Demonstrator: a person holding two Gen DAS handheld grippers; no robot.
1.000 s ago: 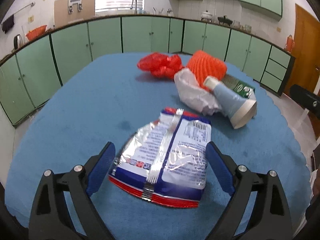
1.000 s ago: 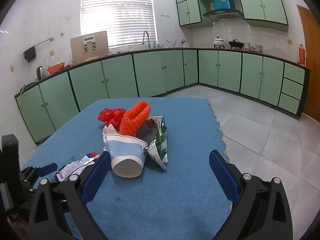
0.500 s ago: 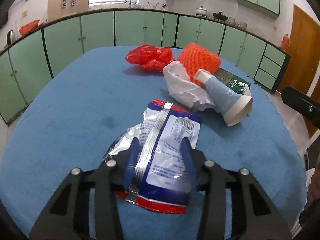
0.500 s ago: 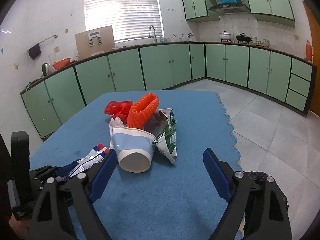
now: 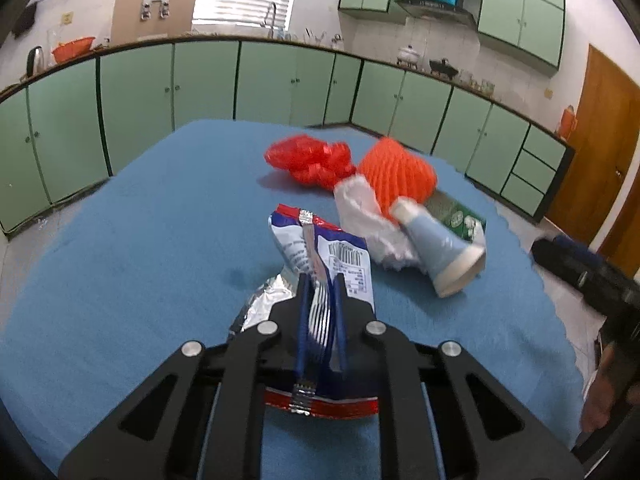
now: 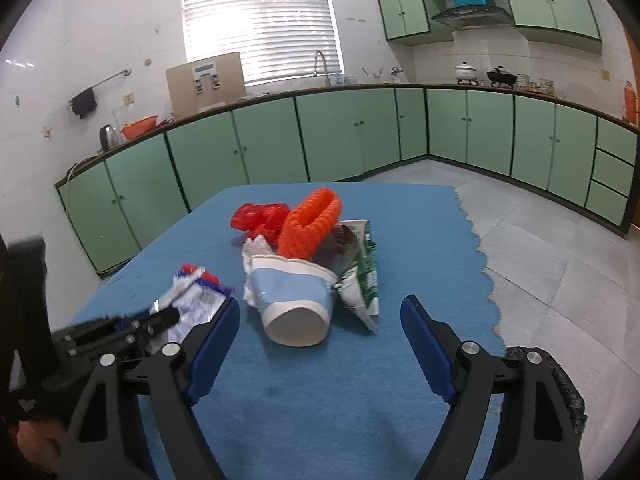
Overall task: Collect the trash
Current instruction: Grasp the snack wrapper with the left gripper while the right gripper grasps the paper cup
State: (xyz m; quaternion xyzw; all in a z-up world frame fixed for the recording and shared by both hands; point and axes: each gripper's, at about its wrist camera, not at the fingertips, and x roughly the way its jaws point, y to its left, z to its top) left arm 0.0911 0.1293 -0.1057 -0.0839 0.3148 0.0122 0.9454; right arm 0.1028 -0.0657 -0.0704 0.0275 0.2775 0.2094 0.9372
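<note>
One piece is now secured: the left gripper (image 5: 320, 292) has just closed its jaws on the snack wrapper (image 5: 320, 248), which crumples between them. Ahead of the wide-open, empty right gripper (image 6: 320, 320) lie the paper cup (image 6: 294, 300) and the remaining trash, not yet collected.

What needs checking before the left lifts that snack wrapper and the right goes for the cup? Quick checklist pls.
1. left gripper pinching the snack wrapper: ok, jaws have just closed on its middle fold.
2. Wrapper free of other trash: ok, it lies apart from the white crumpled paper.
3. right gripper ready: ok, open, nothing between the pads; jaws have just been narrowing slightly.
4. paper cup reachable: ok, on its side, base toward the right gripper.
5. Cup free to lift: not ok, the green wrapper and orange foam net lean against it.
6. Trash bag position: cannot tell.
</note>
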